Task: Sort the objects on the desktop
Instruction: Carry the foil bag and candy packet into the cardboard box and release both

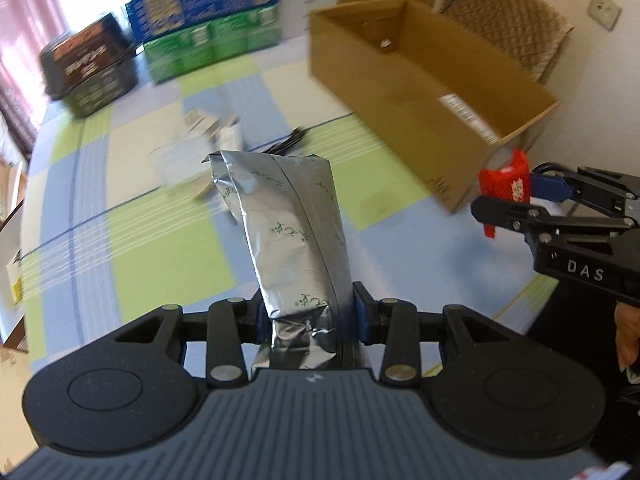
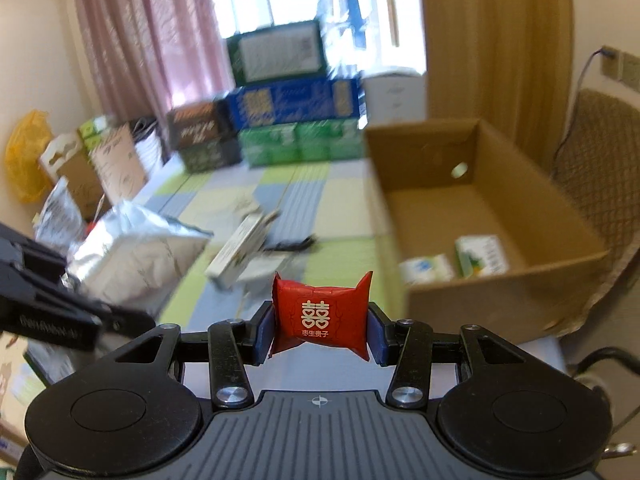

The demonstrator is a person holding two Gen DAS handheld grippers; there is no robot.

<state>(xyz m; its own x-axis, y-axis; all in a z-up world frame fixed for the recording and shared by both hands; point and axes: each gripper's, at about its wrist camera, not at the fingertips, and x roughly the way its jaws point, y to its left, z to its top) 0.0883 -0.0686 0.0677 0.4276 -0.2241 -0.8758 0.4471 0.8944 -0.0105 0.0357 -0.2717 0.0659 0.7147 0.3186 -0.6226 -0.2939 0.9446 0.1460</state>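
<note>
The left gripper is tilted steeply downward above the checked tablecloth, with its blue pads clamped on the lower end of a silver foil pouch. The pouch stands up and away from the claw, clear of the table surface.

The right gripper points forward at a shallower downward angle. Its pads are clenched on both sides of a red candy packet printed with white characters; the packet sits upright between them.

In the left wrist view, the right gripper lies to the right of the left claw and slightly ahead, the red packet at its tip.

The open cardboard box is ahead and to the right of the right claw, just beyond the packet. Two small cartons lie inside it. Loose items, blurred, lie on the cloth ahead of both claws.
</note>
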